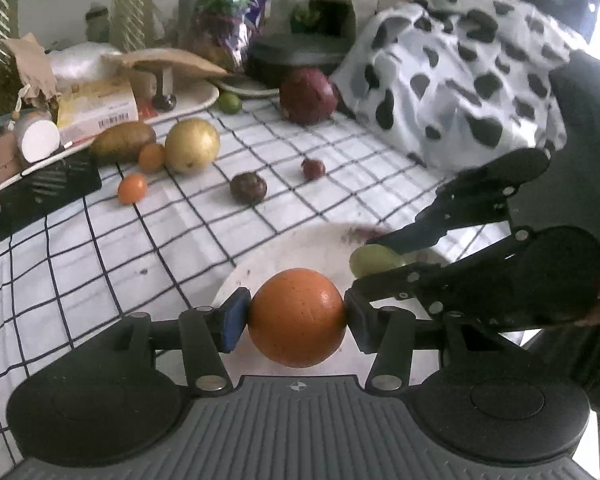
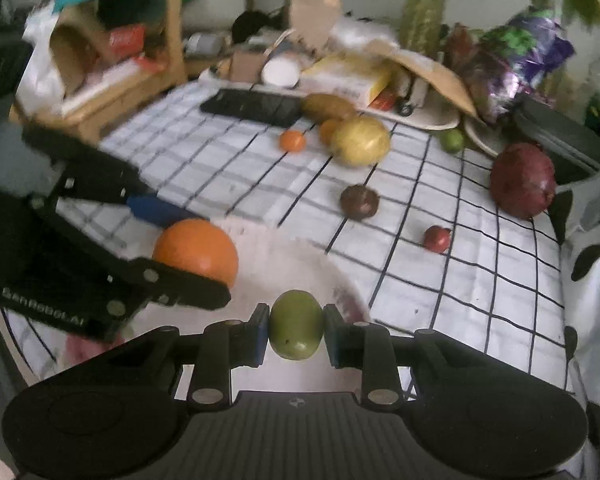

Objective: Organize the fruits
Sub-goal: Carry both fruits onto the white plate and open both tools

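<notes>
My left gripper (image 1: 297, 316) is shut on a large orange (image 1: 297, 317), held just above a white plate (image 1: 300, 246). The right gripper (image 2: 296, 330) is shut on a small green fruit (image 2: 296, 330) over the same plate (image 2: 288, 268). Each gripper shows in the other's view: the right one (image 1: 384, 258) with its green fruit (image 1: 374, 261), the left one (image 2: 192, 252) with its orange (image 2: 196, 251). Loose on the checked cloth lie a yellow pear-like fruit (image 1: 192, 145), two small oranges (image 1: 132, 188), a dark round fruit (image 1: 248, 188), a small red fruit (image 1: 313, 169) and a big dark-red fruit (image 1: 308, 96).
A brown potato-like thing (image 1: 122, 142), a black phone (image 1: 40, 196) and a cluttered tray (image 1: 188, 100) line the far left. A cow-patterned cloth (image 1: 460, 76) rises on the right. A green lime (image 1: 229, 102) lies near the tray. A wooden shelf (image 2: 132, 64) stands beyond the table.
</notes>
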{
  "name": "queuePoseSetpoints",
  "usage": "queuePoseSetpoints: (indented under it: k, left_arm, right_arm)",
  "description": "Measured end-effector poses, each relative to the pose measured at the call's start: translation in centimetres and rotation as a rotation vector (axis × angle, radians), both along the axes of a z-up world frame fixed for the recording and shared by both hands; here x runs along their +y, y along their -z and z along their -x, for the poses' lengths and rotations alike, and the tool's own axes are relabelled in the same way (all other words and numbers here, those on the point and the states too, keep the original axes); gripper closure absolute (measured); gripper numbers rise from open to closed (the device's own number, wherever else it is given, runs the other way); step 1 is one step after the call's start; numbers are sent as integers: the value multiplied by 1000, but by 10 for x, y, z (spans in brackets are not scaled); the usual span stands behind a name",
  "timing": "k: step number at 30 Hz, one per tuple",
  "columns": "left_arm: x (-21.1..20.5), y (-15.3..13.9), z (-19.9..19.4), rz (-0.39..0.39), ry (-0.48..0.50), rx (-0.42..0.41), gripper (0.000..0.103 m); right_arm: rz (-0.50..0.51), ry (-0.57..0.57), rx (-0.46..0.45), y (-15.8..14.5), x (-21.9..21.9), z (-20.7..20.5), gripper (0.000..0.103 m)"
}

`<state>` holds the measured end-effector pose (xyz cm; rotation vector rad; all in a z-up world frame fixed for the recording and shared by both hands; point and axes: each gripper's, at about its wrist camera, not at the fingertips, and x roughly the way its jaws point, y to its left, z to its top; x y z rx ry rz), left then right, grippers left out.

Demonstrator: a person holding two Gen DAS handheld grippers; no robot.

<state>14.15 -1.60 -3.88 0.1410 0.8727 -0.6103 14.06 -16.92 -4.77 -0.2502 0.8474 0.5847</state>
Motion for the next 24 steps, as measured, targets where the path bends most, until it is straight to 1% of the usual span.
queuePoseSetpoints:
  k: [2, 8, 10, 12, 14, 16, 17, 18, 20, 21, 23, 24]
  left_arm:
    - [1, 4, 0, -10, -2, 2, 53]
    - [-1, 7, 0, -28, -6, -11, 52]
    - [-1, 6, 0, -30, -10, -11, 52]
    - [-2, 6, 0, -35, -11, -9, 52]
    - [-2, 5, 1, -39, -13, -4, 52]
    - [0, 4, 2, -41, -20, 1, 51]
    - [0, 4, 2, -40, -22, 2, 49]
    - [1, 3, 3, -33, -23, 3, 43]
    - [3, 0, 7, -19, -28, -2, 36]
    - [4, -2, 9, -16, -32, -8, 34]
    - [6, -6, 13, -5, -46, -16, 32]
    - [8, -8, 16, 4, -53, -21, 32]
  right_arm:
    - [35, -18, -5, 4, 4, 1, 73]
    - [88, -63, -15, 10, 10, 4, 73]
    - [103, -74, -25, 11, 11, 7, 71]
    - [107, -87, -25, 11, 12, 8, 62]
    - [114, -93, -32, 11, 12, 10, 51]
    - [121, -95, -41, 10, 12, 13, 46]
    - [121, -93, -45, 10, 11, 14, 40]
    - [121, -89, -52, 8, 11, 16, 38]
    - [118, -80, -67, 5, 9, 20, 32]
    - [112, -74, -72, 3, 8, 22, 31]
    - [99, -55, -85, -1, 6, 26, 21]
    - [94, -45, -93, -4, 4, 29, 19]
